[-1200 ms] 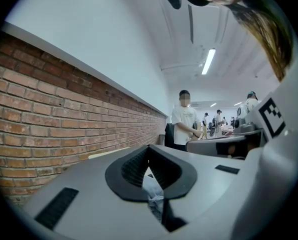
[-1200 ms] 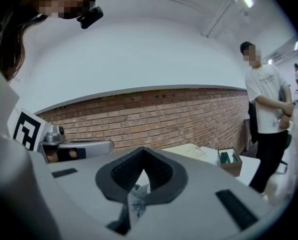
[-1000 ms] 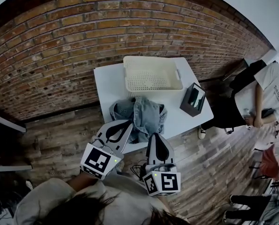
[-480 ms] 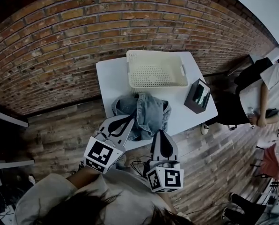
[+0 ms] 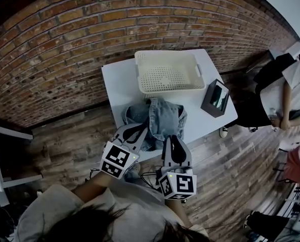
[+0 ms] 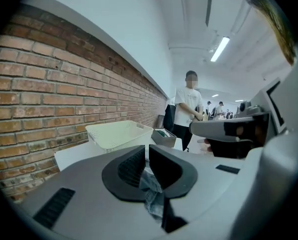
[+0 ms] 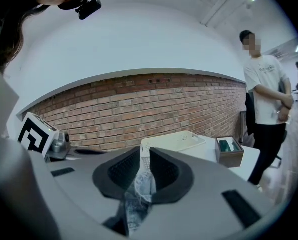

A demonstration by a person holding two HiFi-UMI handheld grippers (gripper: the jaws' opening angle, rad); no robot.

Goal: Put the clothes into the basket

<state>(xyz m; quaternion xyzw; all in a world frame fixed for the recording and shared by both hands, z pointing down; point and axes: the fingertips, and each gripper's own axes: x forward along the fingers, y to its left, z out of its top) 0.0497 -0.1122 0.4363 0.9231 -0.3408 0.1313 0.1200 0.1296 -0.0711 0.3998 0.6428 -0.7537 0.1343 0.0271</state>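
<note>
**Denim heap lies just near of the basket, both tongs on it**

A brick wall (image 5: 89, 34) runs behind the white tabletop (image 5: 121, 82), and a wooden floor (image 5: 69, 140) lies around it. On the far part of the tabletop we see a pale perforated basket (image 5: 165, 55). To its right stands a dark box (image 5: 215, 98).

The denim clothes (image 5: 162, 119) lie in a crumpled heap on the near part of the tabletop. They sit just on the near side of the basket and reach the near edge.

We hold the left tongs (image 5: 143, 127) at the heap's near left side. Their pads are pressed together on a fold of the denim. The right tongs (image 5: 173, 138) meet the heap at its near right. They have just been easing apart a little, and a strip of denim fills the narrow slot between their pads.

Further right, beyond the tabletop, a person (image 5: 286, 92) in a white shirt stands on the floor.
</note>
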